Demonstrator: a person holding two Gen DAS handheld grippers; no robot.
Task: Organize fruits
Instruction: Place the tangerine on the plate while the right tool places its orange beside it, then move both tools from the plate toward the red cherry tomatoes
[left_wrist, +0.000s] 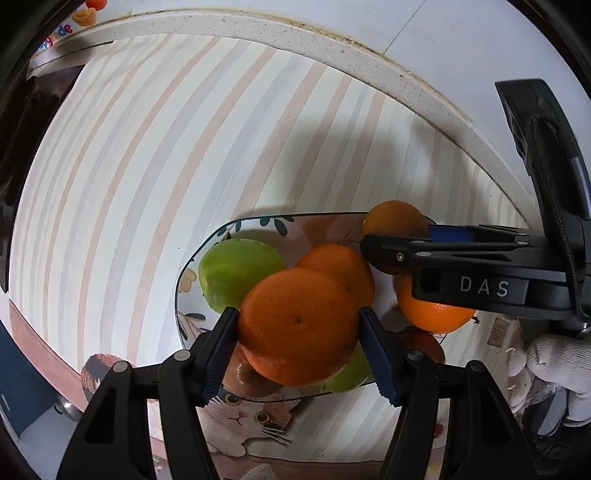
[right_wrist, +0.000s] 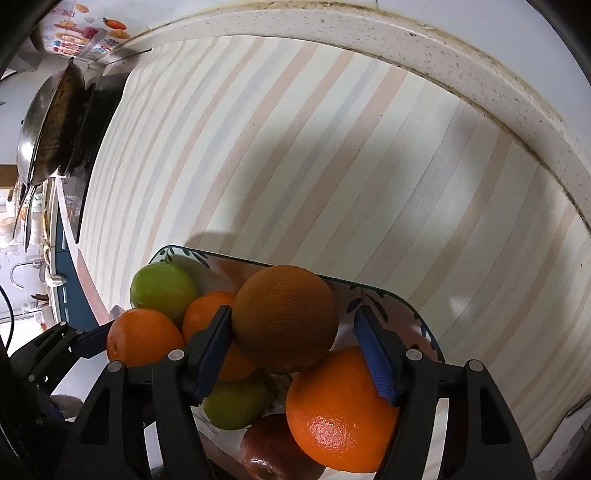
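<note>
Firmly, left hand-held gripper (left_wrist: 297, 326) clamped on orange (left_wrist: 295, 325); right hand-held gripper (right_wrist: 291, 332) parted around dark orange (right_wrist: 285, 318).

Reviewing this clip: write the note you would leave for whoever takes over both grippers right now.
Left gripper: shut on an orange, both pads pressed to its sides, above the plate.
Right gripper: open. A darker orange sits between the pads, touching the left one, with a clear gap at the right pad.
Fruit: all on or over the plate. A green apple at its far left, more oranges in the middle and right, a red apple at the near edge.
Done: fruit gathered on the plate.
Left: set down the left orange; whether the right one has settled is unclear.
</note>
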